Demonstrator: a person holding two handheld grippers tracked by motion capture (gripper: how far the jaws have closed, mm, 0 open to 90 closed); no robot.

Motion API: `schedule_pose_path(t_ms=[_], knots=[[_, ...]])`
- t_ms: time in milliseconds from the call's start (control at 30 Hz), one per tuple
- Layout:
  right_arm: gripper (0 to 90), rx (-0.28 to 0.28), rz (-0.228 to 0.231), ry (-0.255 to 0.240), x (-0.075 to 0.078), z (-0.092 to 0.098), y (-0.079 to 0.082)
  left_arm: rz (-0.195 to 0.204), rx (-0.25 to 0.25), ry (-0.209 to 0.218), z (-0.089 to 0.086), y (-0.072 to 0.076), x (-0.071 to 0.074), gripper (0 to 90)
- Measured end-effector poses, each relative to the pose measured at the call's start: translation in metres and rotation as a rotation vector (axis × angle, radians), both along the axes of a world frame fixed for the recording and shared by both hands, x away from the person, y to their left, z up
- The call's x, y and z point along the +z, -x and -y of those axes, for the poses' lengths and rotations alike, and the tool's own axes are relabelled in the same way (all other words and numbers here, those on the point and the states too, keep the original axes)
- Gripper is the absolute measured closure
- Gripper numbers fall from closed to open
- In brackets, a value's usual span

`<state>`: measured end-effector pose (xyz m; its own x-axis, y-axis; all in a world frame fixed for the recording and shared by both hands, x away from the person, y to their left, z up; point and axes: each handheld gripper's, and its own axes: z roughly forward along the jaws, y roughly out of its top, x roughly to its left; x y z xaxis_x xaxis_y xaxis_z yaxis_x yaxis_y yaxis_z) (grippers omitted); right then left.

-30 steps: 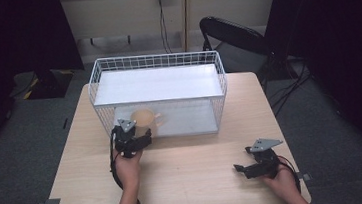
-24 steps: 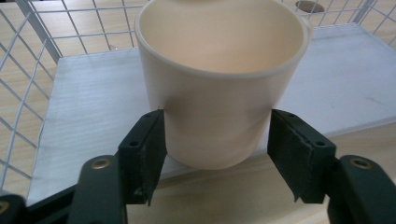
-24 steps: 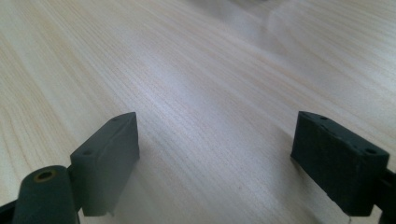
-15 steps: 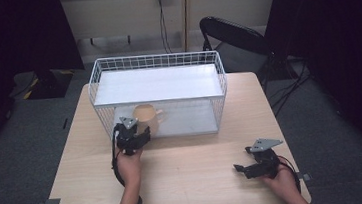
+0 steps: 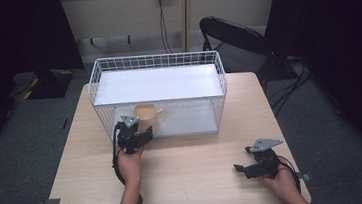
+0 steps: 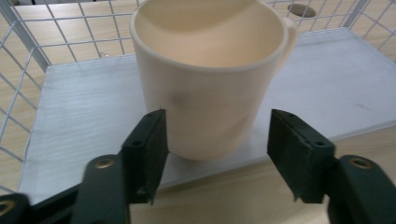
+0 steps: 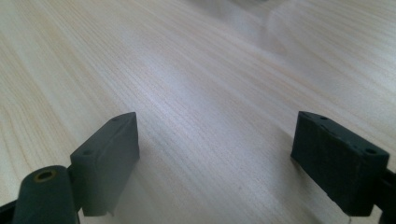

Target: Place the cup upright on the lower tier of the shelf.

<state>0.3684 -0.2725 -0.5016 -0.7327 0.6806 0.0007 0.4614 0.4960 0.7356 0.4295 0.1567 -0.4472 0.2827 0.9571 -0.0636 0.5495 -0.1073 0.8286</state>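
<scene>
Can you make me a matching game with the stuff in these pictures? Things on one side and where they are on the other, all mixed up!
Things:
1. mug
2. left gripper
3. right gripper
4. chair

Places:
A. behind the table's far right corner
B. low over bare wood at the table's near right
C. on the white bottom shelf of the wire rack
D. at the rack's open front, jaws open on either side of the mug

Pairs: 1-C, 2-D, 3-B, 4-A

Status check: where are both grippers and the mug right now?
Left gripper open, jaws flanking the mug's base. Mug upright on the wire rack's lower shelf. Right gripper open, low over bare table. Nothing in the way.
</scene>
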Motion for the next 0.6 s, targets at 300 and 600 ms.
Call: schedule_pose_path(t_ms=[300, 600], knots=[[14.2, 0.0, 0.0, 0.0, 0.0, 0.0, 0.0, 0.008, -0.034, 0.023, -0.007, 0.006, 0.004, 24.8], [14.2, 0.0, 0.0, 0.0, 0.0, 0.0, 0.0, -0.02, -0.087, 0.006, -0.019, 0.016, -0.003, 22.0]])
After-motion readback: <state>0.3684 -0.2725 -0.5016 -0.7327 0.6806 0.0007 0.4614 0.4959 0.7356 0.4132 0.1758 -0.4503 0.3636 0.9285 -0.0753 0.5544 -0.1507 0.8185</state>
